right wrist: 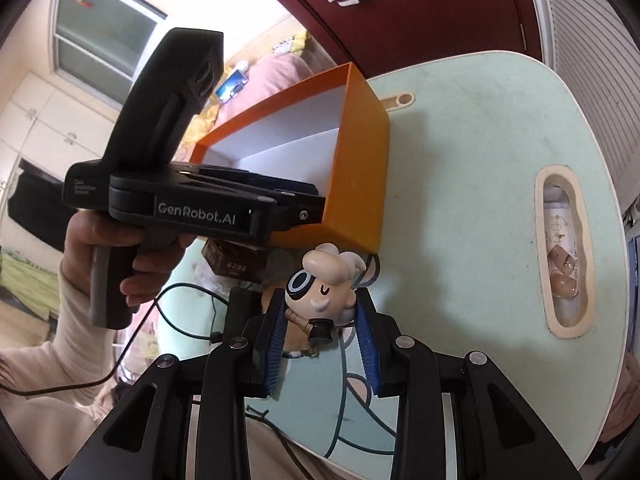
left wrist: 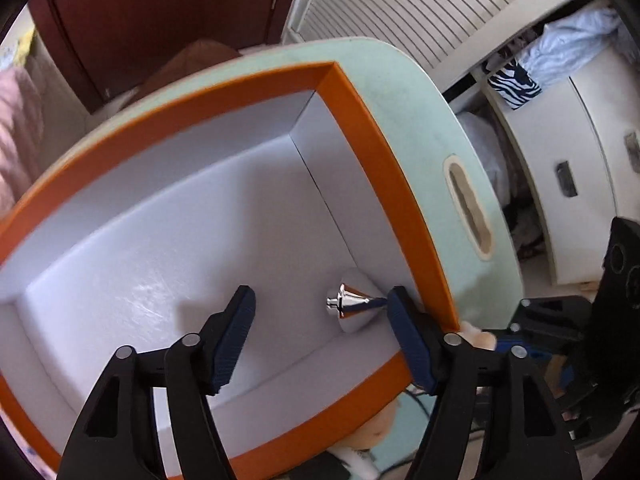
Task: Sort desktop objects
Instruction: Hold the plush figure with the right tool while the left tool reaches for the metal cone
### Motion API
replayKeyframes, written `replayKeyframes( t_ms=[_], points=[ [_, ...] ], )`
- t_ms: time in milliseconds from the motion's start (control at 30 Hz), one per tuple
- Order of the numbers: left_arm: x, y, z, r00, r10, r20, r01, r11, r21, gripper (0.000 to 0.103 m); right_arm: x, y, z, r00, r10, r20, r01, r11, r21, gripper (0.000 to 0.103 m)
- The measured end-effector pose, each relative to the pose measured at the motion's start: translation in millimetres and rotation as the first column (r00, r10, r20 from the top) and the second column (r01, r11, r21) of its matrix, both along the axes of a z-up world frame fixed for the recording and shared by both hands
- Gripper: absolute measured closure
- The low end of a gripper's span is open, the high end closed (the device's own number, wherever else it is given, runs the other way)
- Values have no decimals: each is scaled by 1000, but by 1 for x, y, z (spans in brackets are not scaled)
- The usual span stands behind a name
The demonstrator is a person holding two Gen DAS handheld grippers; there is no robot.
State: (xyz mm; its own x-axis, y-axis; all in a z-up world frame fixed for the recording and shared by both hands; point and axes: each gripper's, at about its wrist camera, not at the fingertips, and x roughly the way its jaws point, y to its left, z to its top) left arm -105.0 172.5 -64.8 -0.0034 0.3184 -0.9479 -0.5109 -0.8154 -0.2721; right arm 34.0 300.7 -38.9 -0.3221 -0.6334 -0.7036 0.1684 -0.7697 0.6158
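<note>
The left gripper (left wrist: pixel 320 304) hung with jaws apart over the orange box (left wrist: pixel 348 92); a small silver spinning top (left wrist: pixel 350 304) lay inside, lower right of frame. The right gripper (right wrist: pixel 322 320) was clamped on a cartoon figurine (right wrist: pixel 324 280) at lower centre, outside the box, so sorting looked partly done.

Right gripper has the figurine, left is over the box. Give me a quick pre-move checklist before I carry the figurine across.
1. Right gripper shut on the figurine: ok, both pads flank its body.
2. Left gripper open and empty: ok.
3. Silver cone inside the orange box: ok, resting near the corner.
4. Box floor has free space for the figurine: ok.
5. Left gripper out of the drop path: not ok, it hangs over the box opening.
6. Cable free of the right gripper: cannot tell.
</note>
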Motion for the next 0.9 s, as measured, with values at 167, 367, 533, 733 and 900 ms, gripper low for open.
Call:
replayKeyframes(
  t_ms=[167,367,533,733,900],
  points=[
    [-12,-36,15,981,148,-124,-160,983,-95,34,3,0,2,1000,-7,-1,7,1000,-6,71],
    [-10,-63,27,974,216,-67,-214,976,41,34,6,-3,2,1000,-9,-5,9,1000,-11,71],
    [-5,-48,11,985,159,-63,-160,987,0,34,8,-8,2,1000,1,-8,-1,1000,-7,71],
    [-3,-34,1,985,101,-143,-110,992,-58,83,12,-14,-2,1000,20,3,-20,999,26,71],
    [-4,-49,2,983,133,-129,-137,991,-16,92,11,-15,-5,1000,14,16,-14,1000,16,71]
  ],
)
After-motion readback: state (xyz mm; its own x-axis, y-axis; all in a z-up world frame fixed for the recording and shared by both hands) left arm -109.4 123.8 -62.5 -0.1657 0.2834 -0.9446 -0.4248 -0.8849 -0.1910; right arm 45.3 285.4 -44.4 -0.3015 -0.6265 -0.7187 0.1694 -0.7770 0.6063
